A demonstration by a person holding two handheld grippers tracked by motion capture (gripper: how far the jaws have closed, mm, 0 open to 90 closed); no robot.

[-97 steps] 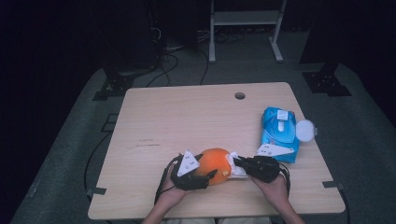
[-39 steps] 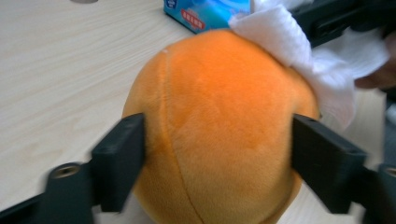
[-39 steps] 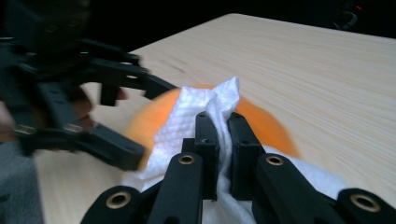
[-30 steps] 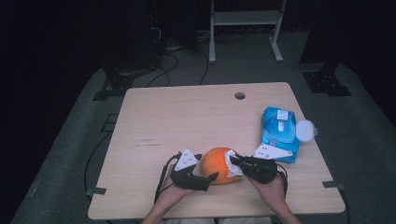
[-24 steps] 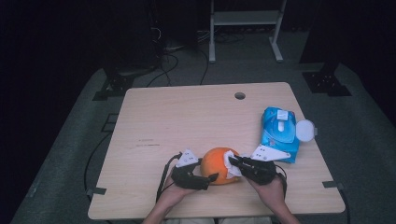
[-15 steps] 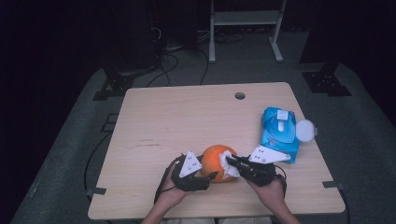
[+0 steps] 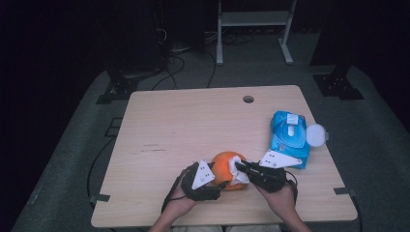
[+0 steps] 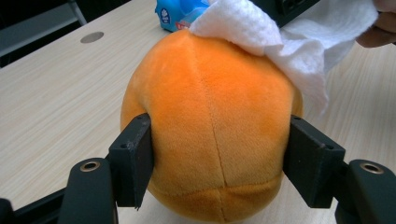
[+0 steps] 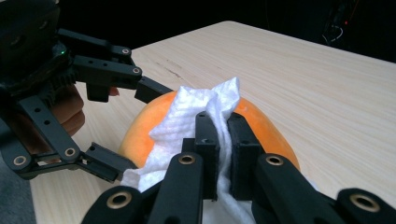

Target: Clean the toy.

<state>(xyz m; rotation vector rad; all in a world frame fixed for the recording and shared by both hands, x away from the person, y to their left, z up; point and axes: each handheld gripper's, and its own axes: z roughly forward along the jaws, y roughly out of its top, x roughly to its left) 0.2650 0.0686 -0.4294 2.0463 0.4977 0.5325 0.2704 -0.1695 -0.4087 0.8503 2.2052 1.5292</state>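
Observation:
An orange plush ball (image 7: pixel 222 168) rests on the wooden table (image 7: pixel 193 121) near its front edge. My left gripper (image 7: pixel 216 180) comes at it from the left. Its jaws have just been closing, and in the left gripper view the pads (image 8: pixel 135 163) press into both sides of the ball (image 8: pixel 210 116). My right gripper (image 7: pixel 238 167) is shut on a white wipe (image 7: pixel 238 170) and holds it against the top right of the ball. In the right gripper view the wipe (image 9: pixel 187 116) is pinched between the jaws and drapes over the ball (image 9: pixel 273 133).
A blue pack of wet wipes (image 7: pixel 289 137) lies at the right of the table with its white lid (image 7: pixel 315 135) flipped open. A cable hole (image 7: pixel 248 99) sits near the far edge. Cables and a metal stand (image 7: pixel 251 19) are on the floor beyond.
My left gripper stood open beside the ball and has closed onto its sides, shifting slightly toward it. The right gripper has kept the wipe on the ball.

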